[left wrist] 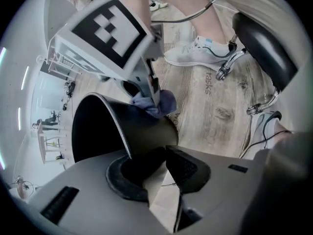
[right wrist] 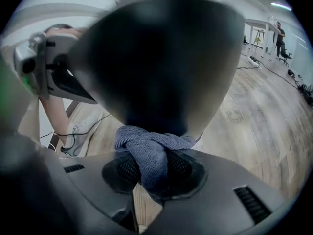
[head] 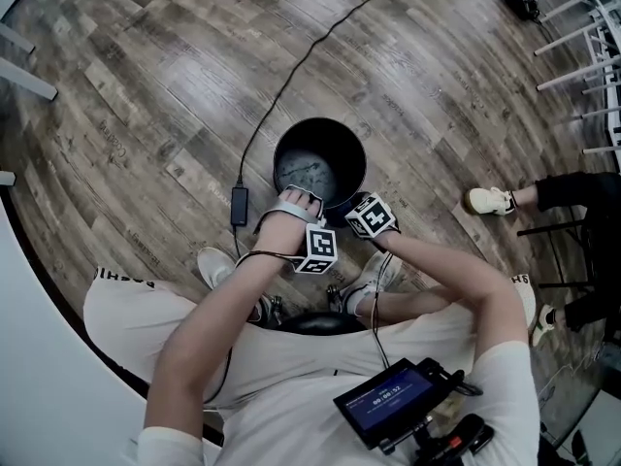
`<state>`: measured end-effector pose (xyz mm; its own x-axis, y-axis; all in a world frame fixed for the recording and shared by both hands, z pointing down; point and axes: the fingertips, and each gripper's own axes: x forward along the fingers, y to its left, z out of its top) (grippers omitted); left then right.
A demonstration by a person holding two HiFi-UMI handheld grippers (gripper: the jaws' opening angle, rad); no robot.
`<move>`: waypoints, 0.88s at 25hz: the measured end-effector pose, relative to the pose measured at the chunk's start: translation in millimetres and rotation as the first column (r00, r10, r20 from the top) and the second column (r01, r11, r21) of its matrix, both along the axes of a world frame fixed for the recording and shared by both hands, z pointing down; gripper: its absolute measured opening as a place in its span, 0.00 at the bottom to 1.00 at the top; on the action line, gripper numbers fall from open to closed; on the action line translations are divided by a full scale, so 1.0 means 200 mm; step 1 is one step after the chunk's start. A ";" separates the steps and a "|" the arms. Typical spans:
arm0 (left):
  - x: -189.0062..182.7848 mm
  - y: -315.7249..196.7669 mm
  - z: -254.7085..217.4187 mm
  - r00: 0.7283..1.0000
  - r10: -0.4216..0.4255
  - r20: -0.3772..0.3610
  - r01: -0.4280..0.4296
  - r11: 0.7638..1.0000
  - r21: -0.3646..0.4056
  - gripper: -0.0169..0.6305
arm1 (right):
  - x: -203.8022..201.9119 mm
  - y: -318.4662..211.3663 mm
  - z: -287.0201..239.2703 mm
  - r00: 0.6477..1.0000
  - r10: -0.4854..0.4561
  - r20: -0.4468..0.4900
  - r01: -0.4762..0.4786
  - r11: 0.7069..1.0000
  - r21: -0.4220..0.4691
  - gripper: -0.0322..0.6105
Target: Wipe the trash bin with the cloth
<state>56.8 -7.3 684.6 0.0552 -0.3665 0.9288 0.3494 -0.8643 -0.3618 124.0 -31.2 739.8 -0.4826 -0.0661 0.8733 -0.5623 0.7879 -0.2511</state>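
An open office or lab is suggested: plank floor (right wrist: 254, 111), white desks (right wrist: 257, 26) (a person (right wrist: 279, 33) at one), cables (right wrist: 279, 72) seen beyond the fingers (right wrist: 220, 195).

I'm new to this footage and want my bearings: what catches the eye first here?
A black trash bin stands on the wooden floor before the seated person. The left gripper has its jaws on the bin's near rim, while the right gripper presses a blue-grey cloth against its outer wall.
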 end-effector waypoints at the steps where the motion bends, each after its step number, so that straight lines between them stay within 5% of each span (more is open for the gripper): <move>1: 0.01 0.00 0.00 1.000 -0.006 -0.006 0.006 1.000 -0.003 0.21 | 0.00 0.00 0.07 1.000 -0.004 -0.006 0.004 1.000 0.002 0.21; 11: 0.17 0.01 -0.01 0.978 -0.113 -0.176 0.095 0.990 -0.109 0.18 | 0.04 -0.06 0.56 0.994 -0.055 -0.093 0.059 0.997 0.046 0.21; 18: 0.19 0.03 -0.01 0.980 -0.094 -0.175 0.078 0.992 -0.100 0.19 | 0.13 -0.04 0.51 0.992 0.022 -0.128 -0.021 1.000 0.007 0.21; 22: 0.09 0.04 -0.01 0.986 -0.091 -0.137 0.076 0.991 -0.108 0.27 | 0.03 0.00 0.33 0.996 -0.034 -0.086 0.032 0.999 -0.019 0.21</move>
<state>75.2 1.3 681.8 0.1616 -0.2795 0.9464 0.2259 -0.9231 -0.3112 130.4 -31.7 805.6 -0.4075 -0.0359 0.9125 -0.5559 0.8025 -0.2167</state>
